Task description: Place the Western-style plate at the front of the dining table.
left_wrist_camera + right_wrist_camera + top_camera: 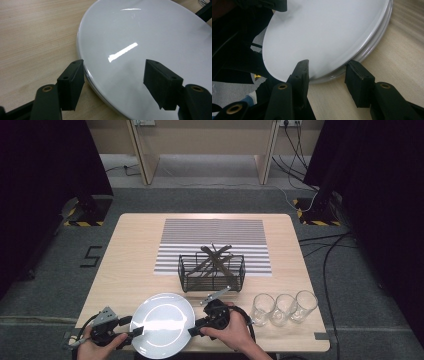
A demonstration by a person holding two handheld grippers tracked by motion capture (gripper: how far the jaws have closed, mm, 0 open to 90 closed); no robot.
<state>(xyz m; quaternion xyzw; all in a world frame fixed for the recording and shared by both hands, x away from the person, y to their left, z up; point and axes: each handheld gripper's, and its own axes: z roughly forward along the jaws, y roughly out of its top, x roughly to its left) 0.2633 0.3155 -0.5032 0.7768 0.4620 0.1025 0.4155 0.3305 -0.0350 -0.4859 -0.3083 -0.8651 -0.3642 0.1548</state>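
Light wood table (pixel 135 245) on grey floor, dark curtains at both sides, wooden desk legs and cables behind.
White plate (pixel 162 324) at the near edge, hanging slightly past it; left gripper (pixel 134 330) at its left rim, right gripper (pixel 193 330) at its right rim, both with jaws apart straddling the rim, pads not clearly pressing. Beyond: black wire basket (pixel 212 272) with dark sticks on a striped mat (pixel 212 240); three clear glasses (pixel 284 307) near right.
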